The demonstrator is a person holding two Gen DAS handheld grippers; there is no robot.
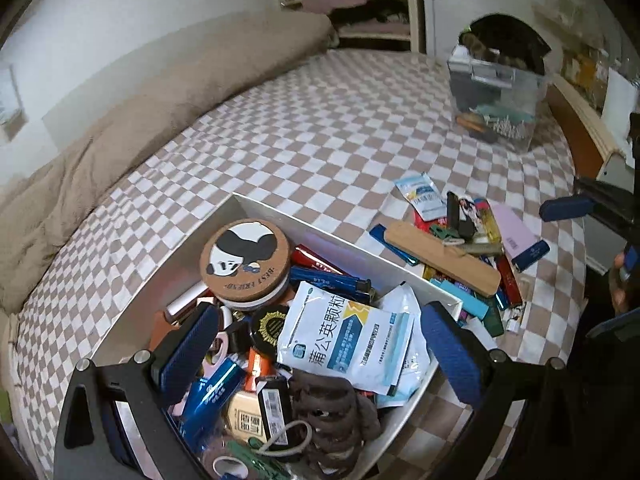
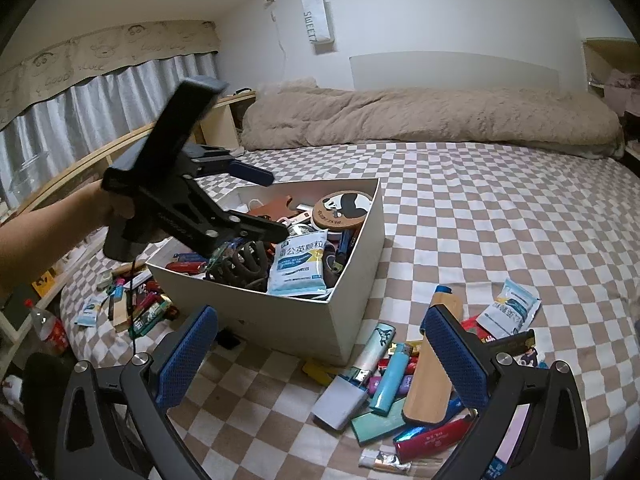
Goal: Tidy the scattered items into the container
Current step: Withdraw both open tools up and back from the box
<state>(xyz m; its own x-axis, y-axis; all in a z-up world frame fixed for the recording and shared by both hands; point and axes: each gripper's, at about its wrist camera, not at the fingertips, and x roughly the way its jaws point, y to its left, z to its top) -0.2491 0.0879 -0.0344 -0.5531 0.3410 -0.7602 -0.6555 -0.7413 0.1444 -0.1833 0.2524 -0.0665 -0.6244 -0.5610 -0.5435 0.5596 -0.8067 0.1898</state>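
A white box [image 1: 340, 236] [image 2: 280, 312] stands on the checkered bed, packed with small items: a panda-lid tin [image 1: 244, 256] [image 2: 344, 206], a white-and-blue sachet [image 1: 348, 332] [image 2: 298, 264], lighters and a brown hair claw [image 1: 332, 412]. My left gripper [image 1: 320, 354] [image 2: 272, 204] hovers open above the box with nothing between its fingers. My right gripper [image 2: 320, 356] [image 1: 596, 232] is open and empty, low over a scattered pile to the box's right: a wooden piece [image 2: 434, 364] [image 1: 440, 256], a light-blue lighter [image 2: 392, 380] and a loose sachet [image 2: 508, 312] [image 1: 424, 196].
A second heap of small items [image 2: 136, 300] lies on the box's other side. A beige blanket [image 2: 420, 120] [image 1: 160, 100] runs along the wall. A clear plastic bin [image 1: 496, 96] stands at the far corner of the bed. A wooden rail [image 2: 80, 164] and a red-labelled bottle [image 2: 50, 328] are beyond the bed's edge.
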